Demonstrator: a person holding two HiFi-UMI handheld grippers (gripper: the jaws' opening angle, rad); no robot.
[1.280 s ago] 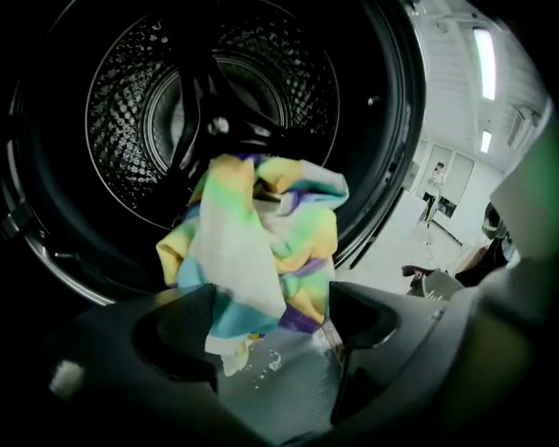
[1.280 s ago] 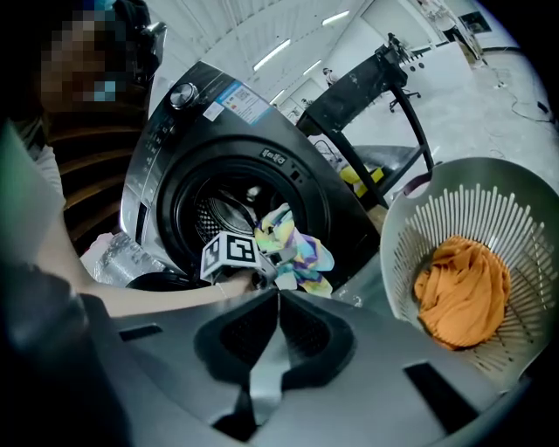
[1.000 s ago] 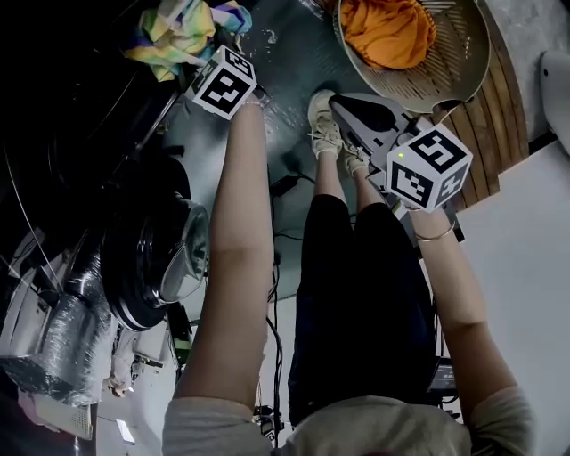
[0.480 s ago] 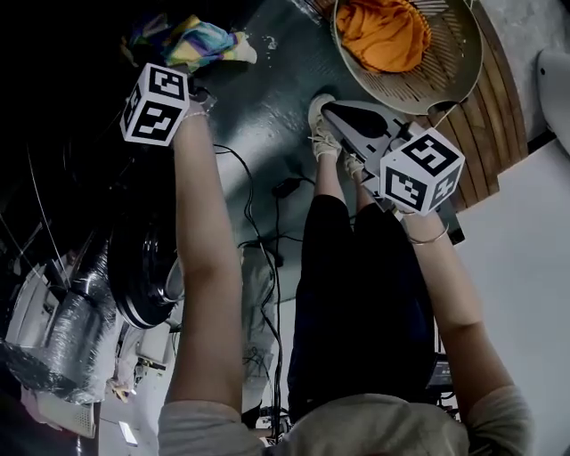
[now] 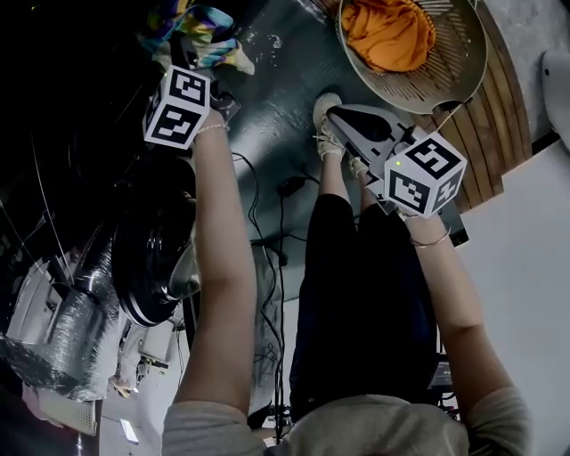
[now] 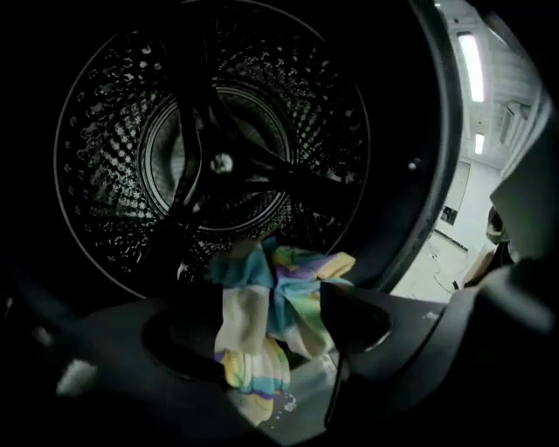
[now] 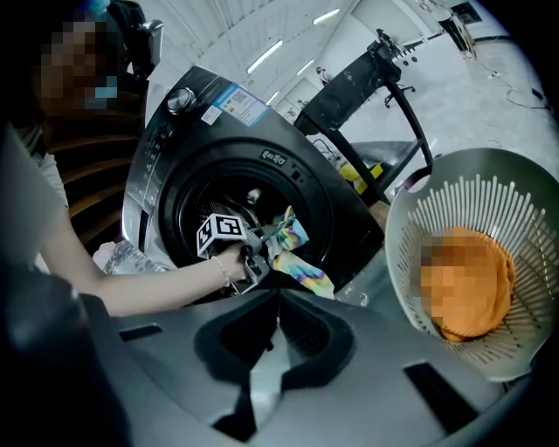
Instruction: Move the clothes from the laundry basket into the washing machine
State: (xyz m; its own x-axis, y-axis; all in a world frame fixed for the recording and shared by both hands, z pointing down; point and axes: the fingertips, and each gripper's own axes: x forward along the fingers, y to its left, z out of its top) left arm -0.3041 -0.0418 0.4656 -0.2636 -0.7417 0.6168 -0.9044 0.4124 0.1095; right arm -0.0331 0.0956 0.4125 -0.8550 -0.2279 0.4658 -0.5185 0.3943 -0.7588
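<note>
A pastel striped cloth (image 6: pixel 247 316) hangs over the lower lip of the washing machine's drum (image 6: pixel 218 157). It lies between the jaws of my left gripper (image 6: pixel 266 336), which are opening and stand wide apart. In the head view the left gripper (image 5: pixel 189 53) reaches to the cloth (image 5: pixel 200 25) at the top left. My right gripper (image 7: pixel 278 301) is shut and empty, hovering short of the white laundry basket (image 7: pixel 489 214). An orange garment (image 7: pixel 467 279) lies in that basket (image 5: pixel 472 53).
The washer's front panel (image 7: pixel 227 131) and its round door (image 5: pixel 160 267), swung open, are on the left. A black stand (image 7: pixel 367 83) rises behind the basket. Cables (image 5: pixel 267 240) and the person's shoes (image 5: pixel 325 116) are on the dark floor.
The left gripper has shifted to the left in the head view, staying at the drum's mouth with the striped cloth. The right gripper has kept still.
</note>
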